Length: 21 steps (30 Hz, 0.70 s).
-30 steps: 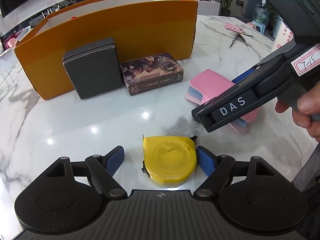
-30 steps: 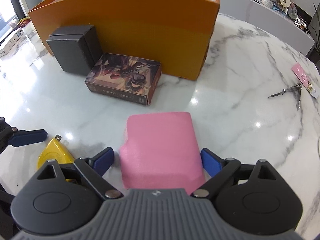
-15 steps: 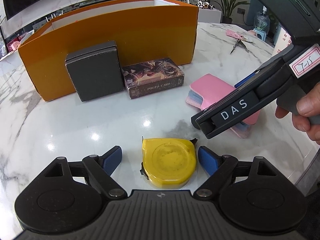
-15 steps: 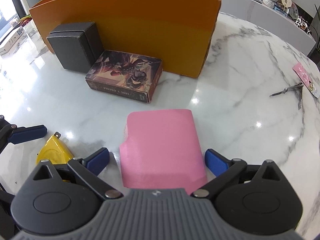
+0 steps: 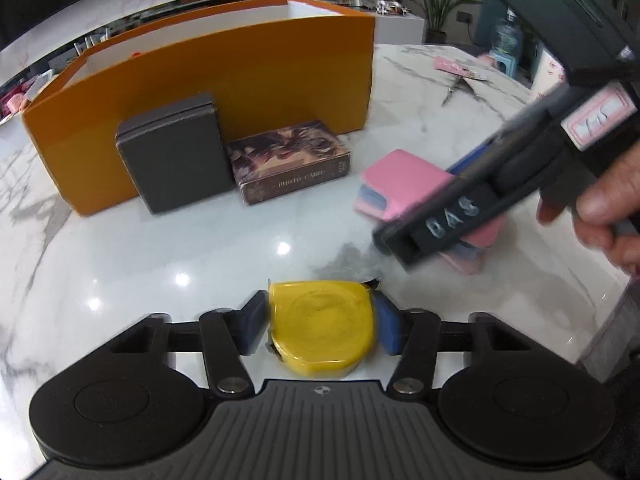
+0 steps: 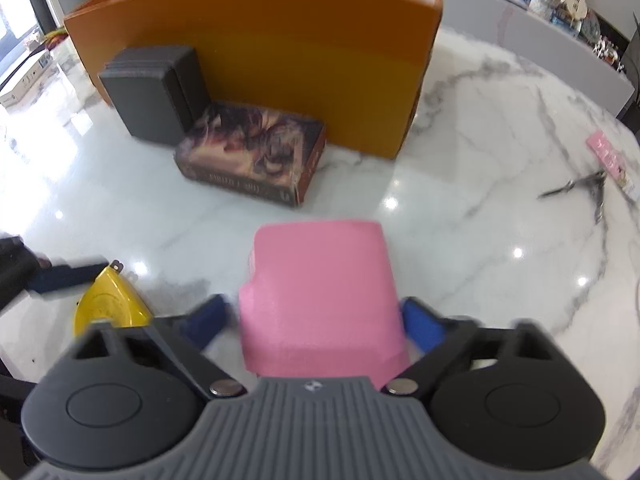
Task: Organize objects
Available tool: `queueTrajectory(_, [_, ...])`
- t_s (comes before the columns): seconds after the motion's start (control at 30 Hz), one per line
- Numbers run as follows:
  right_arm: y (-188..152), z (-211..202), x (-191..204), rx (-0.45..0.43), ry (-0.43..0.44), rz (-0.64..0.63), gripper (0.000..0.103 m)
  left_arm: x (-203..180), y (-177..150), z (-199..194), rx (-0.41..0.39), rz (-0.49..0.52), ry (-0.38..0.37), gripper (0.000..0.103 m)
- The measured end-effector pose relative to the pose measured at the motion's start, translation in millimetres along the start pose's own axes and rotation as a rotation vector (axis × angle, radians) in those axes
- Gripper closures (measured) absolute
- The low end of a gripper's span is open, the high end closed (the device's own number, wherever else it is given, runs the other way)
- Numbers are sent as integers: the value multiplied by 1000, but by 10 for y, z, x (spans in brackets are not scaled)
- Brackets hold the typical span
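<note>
Left gripper (image 5: 322, 326) was closing on the yellow tape measure (image 5: 323, 326), blue pads against both its sides, tape measure sitting flat on the white marble surface (image 5: 168, 248) right in front of the gripper body. Right gripper (image 6: 316, 318) was also closing, straddling the pink pouch stack (image 6: 320, 292); right pad looked to be touching the pink edge, left pad a small gap away, so not a full grip. From the left wrist view the right gripper showed as a black body over the stack, with a person's hand (image 5: 600, 200) on its handle, and blue layers showed under the pink top. Stack lay just right of the tape measure, apart from it. Farther out, a photo card box (image 5: 288, 160) lay flat, a dark grey box (image 5: 176, 156) stood upright touching its left side, and both sat against the front wall of a big orange box (image 5: 224, 76), open on top. Well off to the right, metal nail clippers (image 6: 580, 188) and a pink card (image 6: 608, 160) lay on the surface, blurred.
</note>
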State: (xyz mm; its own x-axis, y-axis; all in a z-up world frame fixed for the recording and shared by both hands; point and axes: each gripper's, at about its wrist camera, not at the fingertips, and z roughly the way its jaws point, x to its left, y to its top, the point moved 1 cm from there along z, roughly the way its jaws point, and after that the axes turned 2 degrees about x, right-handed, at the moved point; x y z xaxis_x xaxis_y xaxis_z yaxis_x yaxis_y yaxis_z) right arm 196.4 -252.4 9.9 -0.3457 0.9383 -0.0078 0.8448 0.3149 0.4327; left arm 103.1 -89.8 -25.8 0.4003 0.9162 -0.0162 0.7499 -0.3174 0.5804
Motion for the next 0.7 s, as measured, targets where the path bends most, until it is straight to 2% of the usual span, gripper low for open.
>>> queueTrajectory(0.23, [-11, -19, 55, -6, -15, -27, 21, 43, 7, -19, 27, -21, -4, 41])
queueTrajectory(0.33, [-5, -49, 43, -10, -10, -25, 22, 74, 3, -31, 34, -24, 18, 41])
queueTrajectory(0.43, [12, -65, 64, -16, -6, -31, 22, 95, 9, -61, 24, -14, 54, 41])
queueTrajectory(0.7, [42, -189, 166, -52, 9, -36, 22, 165, 60, -152, -5, -24, 79, 41])
